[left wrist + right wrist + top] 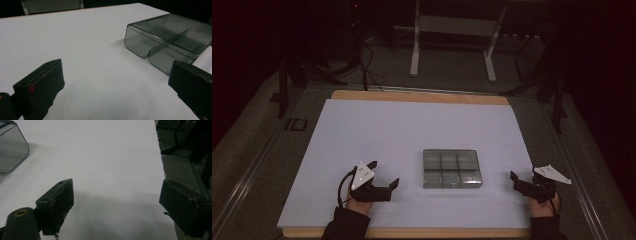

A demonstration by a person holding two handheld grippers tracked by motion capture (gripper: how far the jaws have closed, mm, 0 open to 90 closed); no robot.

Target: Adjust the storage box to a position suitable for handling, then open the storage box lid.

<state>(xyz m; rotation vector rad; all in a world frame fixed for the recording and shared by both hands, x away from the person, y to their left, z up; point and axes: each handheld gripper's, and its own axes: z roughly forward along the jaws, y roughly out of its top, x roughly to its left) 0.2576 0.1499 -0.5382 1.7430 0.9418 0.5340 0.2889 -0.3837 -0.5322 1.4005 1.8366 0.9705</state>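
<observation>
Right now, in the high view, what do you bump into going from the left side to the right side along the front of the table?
Left gripper with open black jaws → clear smoky plastic box with six compartments → right gripper with open black jaws, all over the white sheet covering the wooden table.

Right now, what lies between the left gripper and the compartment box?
Nothing: in the high view, only bare white sheet separates the left gripper from the compartment box.
</observation>
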